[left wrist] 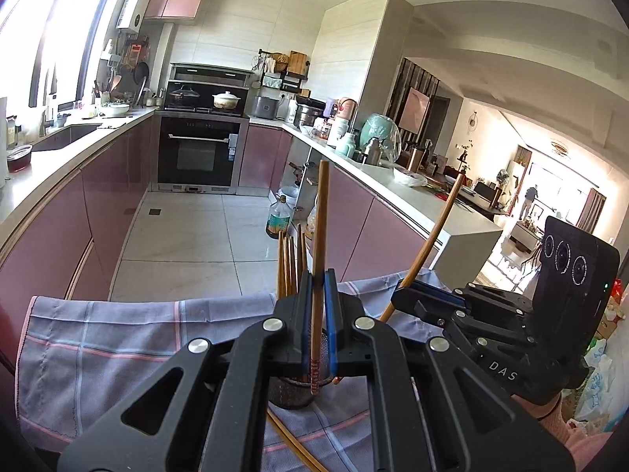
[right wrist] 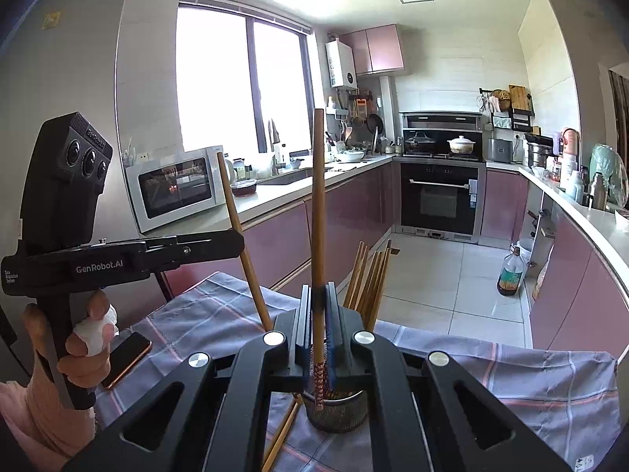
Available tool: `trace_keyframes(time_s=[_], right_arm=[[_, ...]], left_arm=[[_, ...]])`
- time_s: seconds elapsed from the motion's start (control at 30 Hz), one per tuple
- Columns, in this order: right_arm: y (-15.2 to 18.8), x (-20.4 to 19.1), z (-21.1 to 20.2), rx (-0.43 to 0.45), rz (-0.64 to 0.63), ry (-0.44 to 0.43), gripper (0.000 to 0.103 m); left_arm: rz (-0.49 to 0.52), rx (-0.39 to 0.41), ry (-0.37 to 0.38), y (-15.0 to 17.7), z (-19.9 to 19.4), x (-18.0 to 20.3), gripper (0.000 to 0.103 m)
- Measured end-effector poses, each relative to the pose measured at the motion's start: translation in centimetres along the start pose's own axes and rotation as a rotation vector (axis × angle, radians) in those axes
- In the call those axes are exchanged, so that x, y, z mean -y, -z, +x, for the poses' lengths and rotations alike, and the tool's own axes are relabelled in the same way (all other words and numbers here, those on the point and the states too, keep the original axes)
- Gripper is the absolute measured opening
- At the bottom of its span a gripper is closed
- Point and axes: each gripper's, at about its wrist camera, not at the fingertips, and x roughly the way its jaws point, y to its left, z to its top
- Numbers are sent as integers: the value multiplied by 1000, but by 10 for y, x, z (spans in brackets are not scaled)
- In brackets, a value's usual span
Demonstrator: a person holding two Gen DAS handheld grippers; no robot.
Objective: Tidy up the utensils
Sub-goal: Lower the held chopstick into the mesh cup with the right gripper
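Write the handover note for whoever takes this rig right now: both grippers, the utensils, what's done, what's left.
Left gripper: shut on one chopstick, held upright above the mesh holder.
Right gripper: shut on another chopstick, upright over the same holder.
Done: several chopsticks already stand in the holder on the checked cloth.
Left: drop both held chopsticks in, then collect the loose ones lying on the cloth beside the holder.

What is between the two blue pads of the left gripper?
A single wooden chopstick stands upright between the pads of the left gripper, pinched there above the metal holder. The left wrist view shows this.
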Motion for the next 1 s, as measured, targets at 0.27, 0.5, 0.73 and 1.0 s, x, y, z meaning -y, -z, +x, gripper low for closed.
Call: trace_keyframes(time_s=[0.27,0.5,0.73,1.0], right_arm=[[-5,10,15,1,23,16,5],[2,14,33,-34,36,20,5],[5,19,43,-60,50,18,5],[11,20,51,-93,56,12,5]], left_arm=[[21,4,-10,-5,8,7,7],[14,9,-15,-4,7,2,7],[-6,7,-16,-8,8,-2,7],[-13,-10,-10,-14,12,-5,7]])
